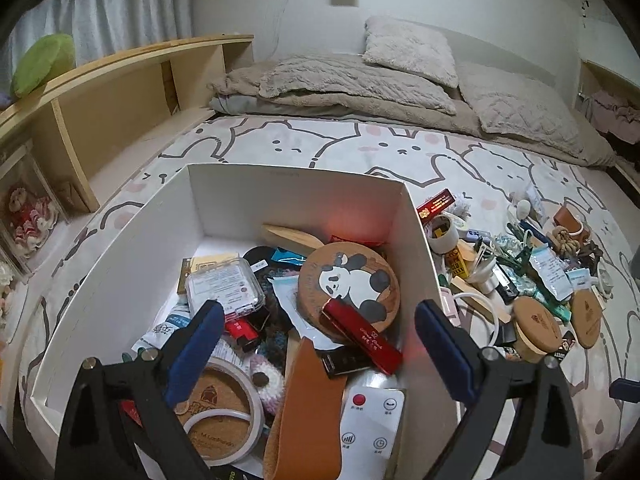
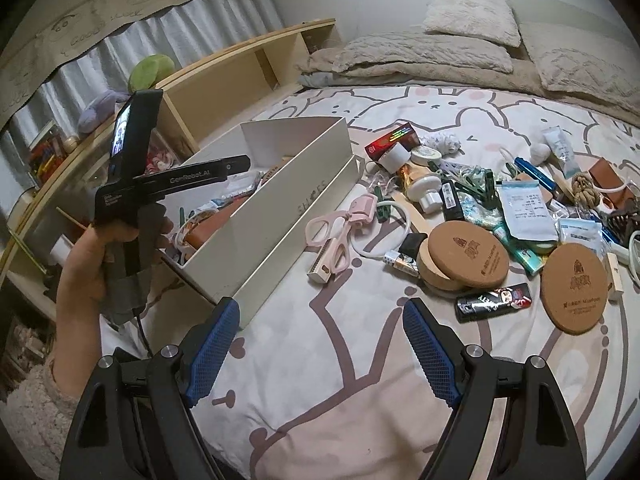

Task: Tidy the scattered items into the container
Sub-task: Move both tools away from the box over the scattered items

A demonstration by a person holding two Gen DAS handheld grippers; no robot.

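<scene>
The bed (image 2: 360, 360) with its rabbit-print cover carried everything. On it stood the white box (image 1: 132, 264), already well filled: a panda coaster (image 1: 352, 284), a red case (image 1: 362, 334) lying across it, a white remote (image 1: 370, 424), a tan leather strap (image 1: 308, 400). The left gripper (image 1: 320, 344) hung over the box with its jaws spread wide and nothing between them. The right gripper (image 2: 320, 348) hovered over bare cover, equally wide and empty. Beside the box lay the remaining clutter: two cork coasters (image 2: 468, 256) near the middle of it, pink scissors (image 2: 332, 240) just beside the box wall, a black lighter (image 2: 494, 302) closest to the right jaws. The coasters looked light and stiff but flat, best pinched at an overhanging edge. The lighter seemed small, hard and probably slick, so a grip across its narrow sides would suit
</scene>
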